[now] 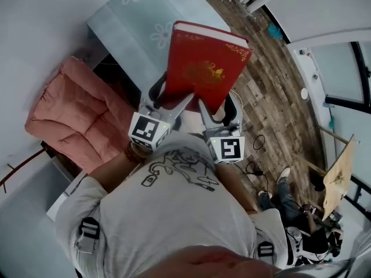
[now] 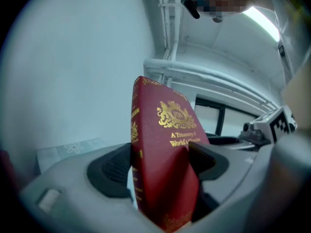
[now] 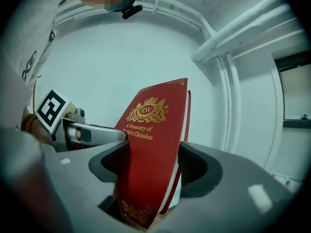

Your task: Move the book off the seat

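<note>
A red hardback book [image 1: 206, 68] with gold print is held up in the air in front of the person's chest. My left gripper [image 1: 165, 100] is shut on its lower left corner and my right gripper [image 1: 223, 106] on its lower right corner. In the left gripper view the book [image 2: 163, 164] stands upright between the dark pads, spine facing the camera. The right gripper view shows the book [image 3: 148, 154] pinched between the jaws, cover toward the camera. The pink cushioned seat [image 1: 75, 117] lies below to the left, with no book on it.
A pale blue flowered surface [image 1: 136, 25] lies beyond the book. Wooden floor [image 1: 275, 106] runs along the right, with cables and a seated person [image 1: 290, 204] at the lower right. A white wall fills the left side.
</note>
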Demonstrator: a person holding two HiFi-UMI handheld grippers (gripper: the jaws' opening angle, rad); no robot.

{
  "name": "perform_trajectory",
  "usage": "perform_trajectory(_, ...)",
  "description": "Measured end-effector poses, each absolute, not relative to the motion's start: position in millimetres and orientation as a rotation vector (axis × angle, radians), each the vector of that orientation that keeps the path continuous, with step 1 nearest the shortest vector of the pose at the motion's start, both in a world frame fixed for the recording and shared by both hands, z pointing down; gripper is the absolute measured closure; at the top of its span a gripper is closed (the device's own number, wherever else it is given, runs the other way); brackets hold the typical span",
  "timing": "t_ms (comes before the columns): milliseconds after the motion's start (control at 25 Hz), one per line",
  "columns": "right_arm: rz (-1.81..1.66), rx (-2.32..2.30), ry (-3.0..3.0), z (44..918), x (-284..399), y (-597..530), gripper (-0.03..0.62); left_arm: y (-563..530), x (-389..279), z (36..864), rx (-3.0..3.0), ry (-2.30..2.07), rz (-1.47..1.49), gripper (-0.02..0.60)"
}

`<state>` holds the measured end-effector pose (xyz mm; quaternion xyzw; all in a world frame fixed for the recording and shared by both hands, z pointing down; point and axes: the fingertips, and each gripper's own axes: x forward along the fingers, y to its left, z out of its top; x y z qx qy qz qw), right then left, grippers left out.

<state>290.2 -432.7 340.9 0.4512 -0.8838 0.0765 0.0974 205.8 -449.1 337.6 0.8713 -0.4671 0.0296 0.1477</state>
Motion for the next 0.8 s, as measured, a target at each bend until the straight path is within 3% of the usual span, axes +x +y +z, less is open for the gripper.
perform_trajectory(800, 0.198, 0.574, -2.848, 366.8, 172.2, -465.2, 0.276, -433.4, 91.7, 364.1, 2.015, -1.922, 0.014, 0.22)
